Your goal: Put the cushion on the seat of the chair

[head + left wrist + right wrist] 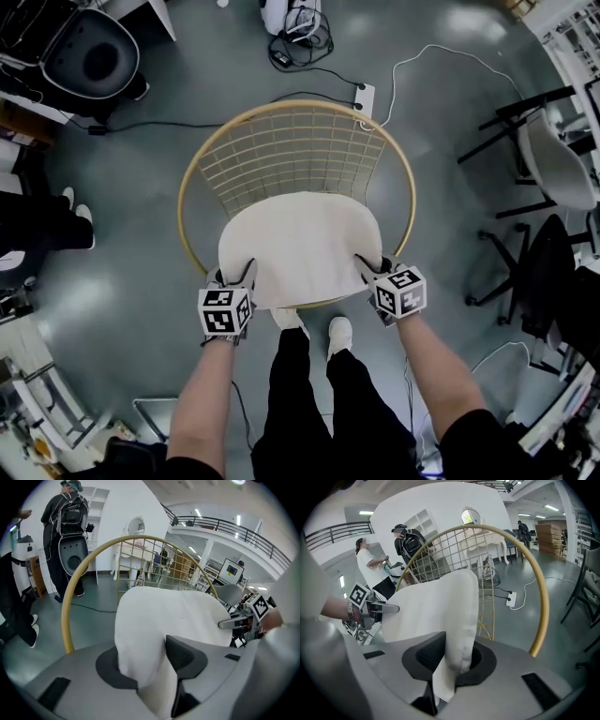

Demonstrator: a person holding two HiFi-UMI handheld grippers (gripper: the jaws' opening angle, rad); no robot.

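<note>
Grey floor [131, 281] spreads under a round gold wire chair [191, 164]. Its seat carries the white cushion [300, 246], which lies flat. The right gripper [371, 268] pinches one near corner tightly. The left gripper [236, 274] stands wide, with the other corner puffed loosely between its jaws.

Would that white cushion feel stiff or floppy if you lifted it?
Probably soft and floppy: the cushion squashes thin and folds where the right gripper pinches its corner. Likely light for its size, since it looks thinly padded.
</note>
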